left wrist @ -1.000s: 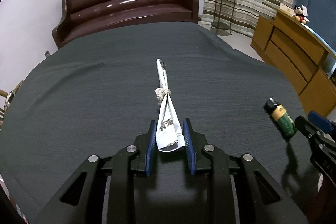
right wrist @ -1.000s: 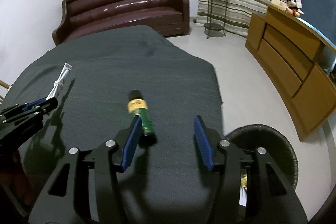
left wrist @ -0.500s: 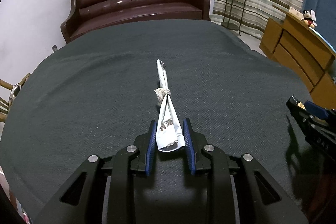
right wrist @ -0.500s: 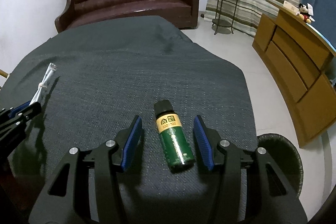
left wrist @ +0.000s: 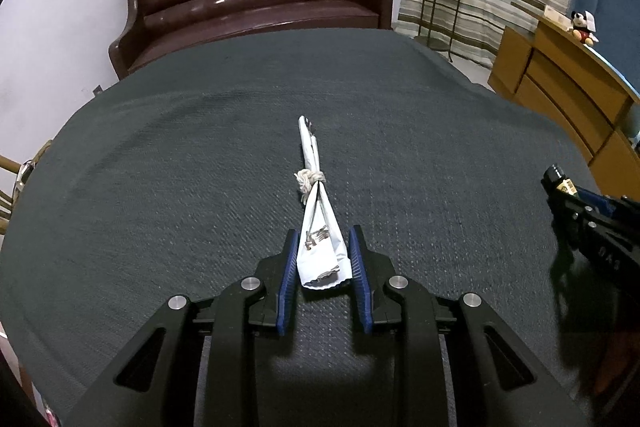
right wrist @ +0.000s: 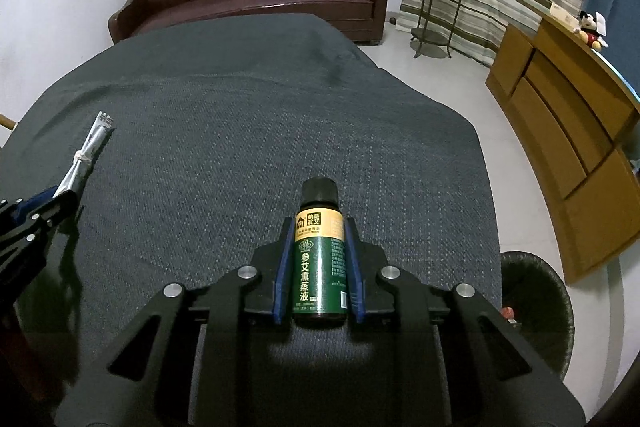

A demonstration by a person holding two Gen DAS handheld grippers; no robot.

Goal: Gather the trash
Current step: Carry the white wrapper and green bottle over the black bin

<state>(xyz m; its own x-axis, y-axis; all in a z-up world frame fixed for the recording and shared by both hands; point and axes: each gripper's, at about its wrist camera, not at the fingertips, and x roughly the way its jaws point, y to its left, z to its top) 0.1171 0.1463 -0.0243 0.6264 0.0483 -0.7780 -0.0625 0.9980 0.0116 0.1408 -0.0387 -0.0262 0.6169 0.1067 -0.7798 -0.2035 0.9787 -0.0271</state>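
Dark cloth-covered worktop. Right claw, jaws just closing, clamped on green bottle: black cap, tan label, lying on the cloth. Left claw clamped on white wrapper, knotted mid-length, narrow end pointing away.

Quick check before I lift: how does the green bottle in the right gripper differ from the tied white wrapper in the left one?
The green bottle is a rigid cylinder with a black cap; the white wrapper is flat, limp packaging knotted at its middle. The bottle sits almost wholly between the right gripper pads, which have just closed on it; the wrapper is pinched only at its near end by the left gripper, the rest trailing across the dark cloth. Both lie pointing away along the fingers.
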